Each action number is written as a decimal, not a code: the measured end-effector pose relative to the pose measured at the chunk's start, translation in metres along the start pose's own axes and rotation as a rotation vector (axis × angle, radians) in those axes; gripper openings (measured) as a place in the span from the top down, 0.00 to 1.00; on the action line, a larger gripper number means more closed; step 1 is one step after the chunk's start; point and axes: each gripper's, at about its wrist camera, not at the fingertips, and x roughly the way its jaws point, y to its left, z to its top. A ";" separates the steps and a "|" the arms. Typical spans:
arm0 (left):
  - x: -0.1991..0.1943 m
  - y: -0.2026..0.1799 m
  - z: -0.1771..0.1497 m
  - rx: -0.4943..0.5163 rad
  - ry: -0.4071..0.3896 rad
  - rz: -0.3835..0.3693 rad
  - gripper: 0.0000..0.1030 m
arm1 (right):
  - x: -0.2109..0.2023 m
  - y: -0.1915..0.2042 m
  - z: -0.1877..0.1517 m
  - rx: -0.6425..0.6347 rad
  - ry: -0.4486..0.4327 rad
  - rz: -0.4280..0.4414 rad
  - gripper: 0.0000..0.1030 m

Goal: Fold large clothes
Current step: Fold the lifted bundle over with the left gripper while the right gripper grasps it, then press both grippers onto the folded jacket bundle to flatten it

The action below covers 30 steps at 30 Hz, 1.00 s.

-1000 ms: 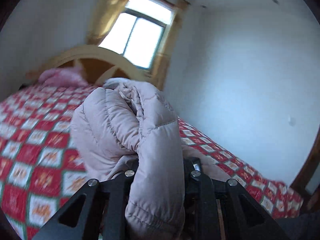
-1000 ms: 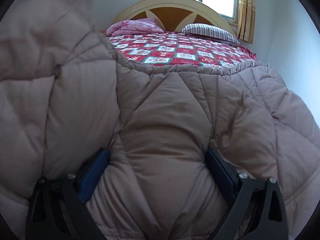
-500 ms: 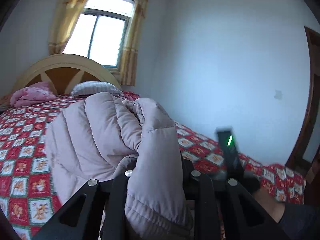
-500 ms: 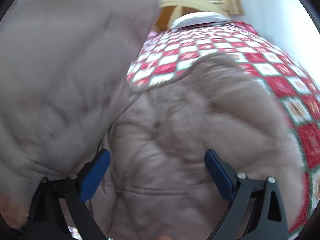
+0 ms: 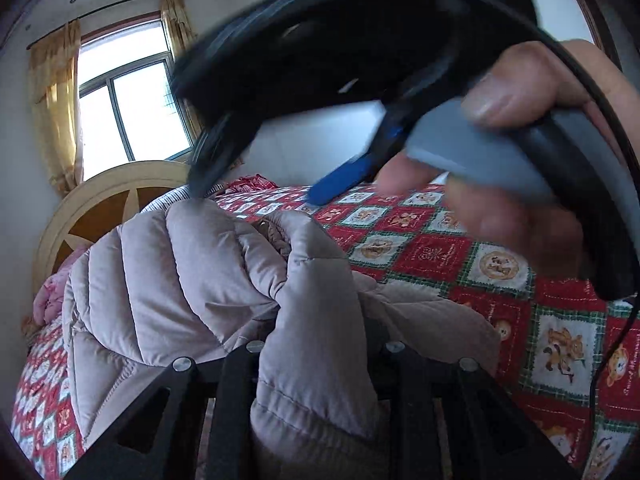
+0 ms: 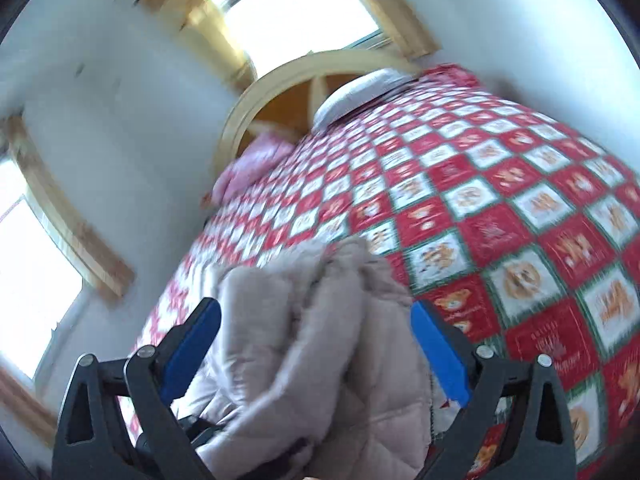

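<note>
Now lifted clear of the pale pink quilted puffer jacket [image 6: 320, 352] with blue-padded right gripper [image 6: 316, 344] jaws wide apart, while black left gripper [image 5: 320, 364], jaws just loosening, still clamps a fold of it above the red checkered bed quilt [image 5: 440, 248], suggesting the fold nearly laid.

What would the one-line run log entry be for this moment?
stage: mid-fold | left gripper: jaws just opening, puffer coat between them | right gripper: open, above coat | surface: checkered bedspread

Mauve coat [image 5: 192, 280], red-checked bedspread [image 5: 432, 256]
</note>
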 end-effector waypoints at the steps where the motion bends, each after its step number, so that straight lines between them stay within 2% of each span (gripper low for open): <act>1: 0.000 -0.003 0.005 0.003 -0.002 0.008 0.72 | 0.012 0.008 0.000 -0.045 0.048 0.003 0.07; 3: -0.006 -0.007 0.006 0.016 0.007 0.027 0.58 | 0.039 0.016 -0.001 -0.096 0.146 0.025 0.23; 5: -0.022 -0.009 0.008 0.026 -0.005 0.060 0.49 | 0.058 0.020 -0.006 -0.120 0.207 0.031 0.28; 6: -0.037 -0.008 0.009 0.028 -0.030 0.059 0.45 | 0.070 0.022 -0.008 -0.138 0.232 0.003 0.36; 7: -0.056 -0.005 0.010 0.018 -0.056 0.050 0.41 | 0.074 0.022 -0.009 -0.153 0.240 -0.027 0.39; 9: -0.087 0.006 0.010 -0.023 -0.101 0.043 0.17 | 0.076 0.016 -0.012 -0.156 0.254 -0.074 0.44; 11: -0.120 0.030 0.006 -0.098 -0.161 0.033 0.06 | 0.075 0.013 -0.014 -0.158 0.254 -0.109 0.44; 13: -0.132 0.057 0.000 -0.151 -0.178 0.093 0.05 | 0.071 0.007 -0.015 -0.168 0.255 -0.137 0.45; 15: -0.117 0.093 -0.008 -0.207 -0.115 0.183 0.04 | 0.067 0.001 -0.019 -0.178 0.252 -0.168 0.45; 16: -0.099 0.114 -0.016 -0.248 -0.044 0.227 0.04 | 0.062 -0.004 -0.022 -0.176 0.252 -0.181 0.45; 18: -0.060 0.141 -0.032 -0.300 0.096 0.215 0.04 | 0.059 -0.009 -0.026 -0.175 0.256 -0.216 0.44; 19: -0.043 0.146 -0.039 -0.320 0.131 0.183 0.04 | 0.059 -0.009 -0.028 -0.169 0.258 -0.232 0.44; 21: -0.028 0.148 -0.048 -0.381 0.123 0.133 0.04 | 0.054 -0.005 -0.028 -0.153 0.254 -0.288 0.44; 23: -0.021 0.143 -0.045 -0.401 0.114 0.148 0.04 | 0.046 0.005 -0.022 -0.130 0.218 -0.350 0.44; 24: -0.019 0.139 -0.042 -0.391 0.110 0.155 0.04 | 0.034 0.017 -0.016 -0.108 0.165 -0.376 0.44; 26: -0.017 0.129 -0.035 -0.346 0.115 0.168 0.04 | 0.015 0.034 -0.005 -0.069 0.068 -0.351 0.41; 28: -0.018 0.122 -0.030 -0.321 0.114 0.175 0.04 | 0.001 0.053 0.004 -0.017 -0.027 -0.261 0.41; 30: -0.015 0.127 -0.029 -0.325 0.117 0.170 0.04 | 0.001 0.065 0.012 0.052 -0.101 -0.068 0.37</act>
